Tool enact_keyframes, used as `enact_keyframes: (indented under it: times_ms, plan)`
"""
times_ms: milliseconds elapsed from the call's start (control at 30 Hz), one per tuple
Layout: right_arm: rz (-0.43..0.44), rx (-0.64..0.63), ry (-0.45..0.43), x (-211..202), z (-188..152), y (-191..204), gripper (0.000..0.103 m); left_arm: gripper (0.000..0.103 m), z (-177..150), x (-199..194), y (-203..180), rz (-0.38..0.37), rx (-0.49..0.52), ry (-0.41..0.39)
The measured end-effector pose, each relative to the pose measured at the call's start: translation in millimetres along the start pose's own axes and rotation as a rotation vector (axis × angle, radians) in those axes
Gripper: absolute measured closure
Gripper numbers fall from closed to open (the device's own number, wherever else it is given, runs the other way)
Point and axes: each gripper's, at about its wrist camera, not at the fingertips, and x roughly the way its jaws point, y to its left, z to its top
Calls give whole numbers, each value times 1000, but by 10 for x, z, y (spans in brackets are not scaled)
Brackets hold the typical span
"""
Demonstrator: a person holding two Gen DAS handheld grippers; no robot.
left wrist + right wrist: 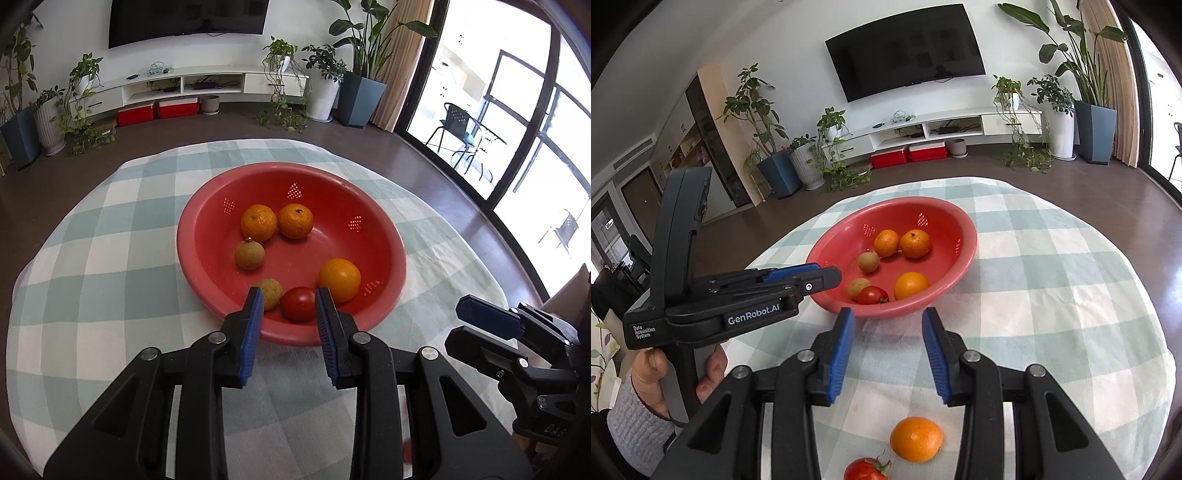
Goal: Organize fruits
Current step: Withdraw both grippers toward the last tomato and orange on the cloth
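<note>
A red bowl (pixel 207 236) sits on the checked tablecloth. It holds three oranges (pixel 339 279), two small tan-green fruits (pixel 249 253) and a red tomato (pixel 298 303). My left gripper (pixel 290 295) is open and empty over the bowl's near rim, its fingers either side of the tomato. In the right wrist view the bowl (pixel 945 218) lies ahead. My right gripper (pixel 888 314) is open and empty just short of the bowl. A loose orange (pixel 916 438) and a tomato (pixel 866 469) lie on the cloth beneath it. The left gripper (pixel 827 275) shows from the side there.
The round table with the green-white checked cloth (pixel 110 258) stands in a living room. A TV unit (pixel 207 83), potted plants and a glass door are far behind. The right gripper's body (pixel 517 332) is at the right of the left wrist view.
</note>
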Motion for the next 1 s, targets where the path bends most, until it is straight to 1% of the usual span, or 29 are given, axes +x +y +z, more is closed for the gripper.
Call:
enact_keyframes:
  times_ms: [300, 533, 833, 1000]
  plan:
    - [-7, 21, 0, -217, -261, 17, 61, 76, -334, -339, -310, -19, 42, -2]
    - [-23, 36, 3, -356, -497, 0, 58, 76, -637, -556, -566, -51, 77, 4]
    - [-46, 49, 15, -469, -710, -37, 58, 76, -1038, -627, -791, -92, 91, 43]
    - [-48, 50, 19, -512, -781, -22, 58, 76, -1158, -635, -852, -114, 99, 62]
